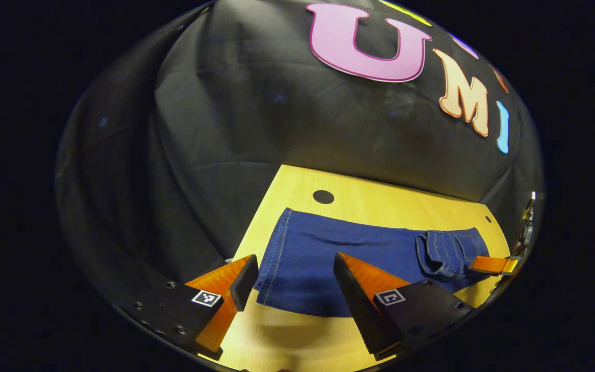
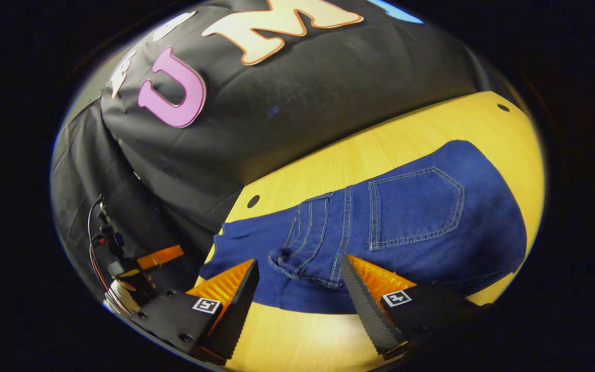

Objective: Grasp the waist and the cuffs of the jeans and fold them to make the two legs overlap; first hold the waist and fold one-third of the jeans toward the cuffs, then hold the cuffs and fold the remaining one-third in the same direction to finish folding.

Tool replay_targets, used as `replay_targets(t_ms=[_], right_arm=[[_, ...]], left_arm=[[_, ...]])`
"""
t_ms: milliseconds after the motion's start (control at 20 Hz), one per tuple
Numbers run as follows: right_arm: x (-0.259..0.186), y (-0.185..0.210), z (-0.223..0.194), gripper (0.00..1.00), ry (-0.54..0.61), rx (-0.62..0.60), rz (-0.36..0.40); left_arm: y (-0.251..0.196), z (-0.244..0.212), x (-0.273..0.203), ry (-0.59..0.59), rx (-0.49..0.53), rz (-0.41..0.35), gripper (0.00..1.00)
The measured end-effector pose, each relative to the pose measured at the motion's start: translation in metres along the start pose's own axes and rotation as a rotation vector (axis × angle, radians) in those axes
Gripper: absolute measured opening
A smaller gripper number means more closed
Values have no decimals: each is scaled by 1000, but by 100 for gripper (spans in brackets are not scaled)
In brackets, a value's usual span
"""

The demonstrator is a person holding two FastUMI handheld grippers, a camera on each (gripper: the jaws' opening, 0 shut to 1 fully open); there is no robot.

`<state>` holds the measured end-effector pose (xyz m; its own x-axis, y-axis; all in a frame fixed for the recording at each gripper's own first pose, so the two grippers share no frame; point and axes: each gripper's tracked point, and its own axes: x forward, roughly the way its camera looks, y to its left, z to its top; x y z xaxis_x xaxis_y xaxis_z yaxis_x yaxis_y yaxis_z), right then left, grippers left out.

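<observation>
Blue jeans (image 1: 339, 248) lie flat along the yellow wooden table (image 1: 380, 199). In the left gripper view their stitched cuff end is at the left, and a bunched fold of denim (image 1: 444, 253) sits toward the right. My left gripper (image 1: 295, 281) is open, just above the near edge of the cuff end, with nothing between its fingers. In the right gripper view the jeans (image 2: 483, 232) show a back pocket (image 2: 416, 206) and a rumpled, seamed fold (image 2: 302, 248). My right gripper (image 2: 300, 271) is open, hovering at that fold. Its orange finger (image 1: 491, 265) reaches in over the jeans.
Black cloth walls stand close behind and to the left of the table. Small dark holes (image 1: 323, 196) (image 2: 253, 201) mark the tabletop near the back edge. The left gripper (image 2: 158, 257) and a hand (image 2: 127, 289) with cables are at far left. Bare wood (image 2: 297, 341) lies in front.
</observation>
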<state>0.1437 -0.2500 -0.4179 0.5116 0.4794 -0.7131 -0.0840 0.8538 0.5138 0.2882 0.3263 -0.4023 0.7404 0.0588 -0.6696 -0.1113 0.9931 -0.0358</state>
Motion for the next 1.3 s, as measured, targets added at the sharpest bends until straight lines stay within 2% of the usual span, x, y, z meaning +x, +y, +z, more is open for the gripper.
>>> replay_targets(t_ms=[200, 250, 300, 350, 450, 600, 650, 700, 750, 800, 900, 950, 1000, 1050, 1150, 1300], right_arm=[[-31, -6, 0, 98, 5, -86, -16], [-39, -9, 0, 94, 5, -95, -28], [-45, -14, 1, 94, 0, -104, -44], [-58, -27, 2, 98, -2, -110, -63], [-73, -44, 3, 98, -9, -109, -94], [-82, -60, 4, 98, -15, -87, -128], [-84, -63, 4, 94, -20, -88, -135], [-88, -65, 6, 98, -27, -92, -139], [-90, -66, 6, 98, -29, -95, -139], [-92, -67, 6, 94, -26, -99, -139], [-94, -69, 5, 94, -20, -106, -135], [-96, -68, 5, 98, -19, -105, -127], [-96, -67, 6, 94, -19, -106, -120], [-97, -66, 8, 98, -25, -108, -114], [-101, -64, 12, 98, -35, -108, -101], [-113, -63, 25, 98, -53, -106, -79]], left_arm=[[16, -21, 37, 44, 14, 15, 93], [19, -25, 46, 63, 25, 23, 93], [21, -31, 55, 81, 37, 38, 93], [21, -38, 65, 98, 51, 47, 93], [19, -50, 80, 139, 80, 58, 93], [16, -66, 89, 193, 97, 66, 93], [16, -59, 86, 181, 96, 65, 92], [17, -60, 88, 180, 96, 60, 94], [17, -63, 84, 188, 84, 58, 92], [14, -63, 84, 180, 65, 47, 93], [12, -67, 85, 184, 50, 42, 92], [7, -66, 87, 189, 53, 35, 82], [0, -66, 84, 200, 60, 9, 77], [-11, -65, 85, 202, 61, -26, 54], [-15, -63, 86, 220, 85, -5, 8], [-21, -62, 85, 300, 105, 6, 0]])
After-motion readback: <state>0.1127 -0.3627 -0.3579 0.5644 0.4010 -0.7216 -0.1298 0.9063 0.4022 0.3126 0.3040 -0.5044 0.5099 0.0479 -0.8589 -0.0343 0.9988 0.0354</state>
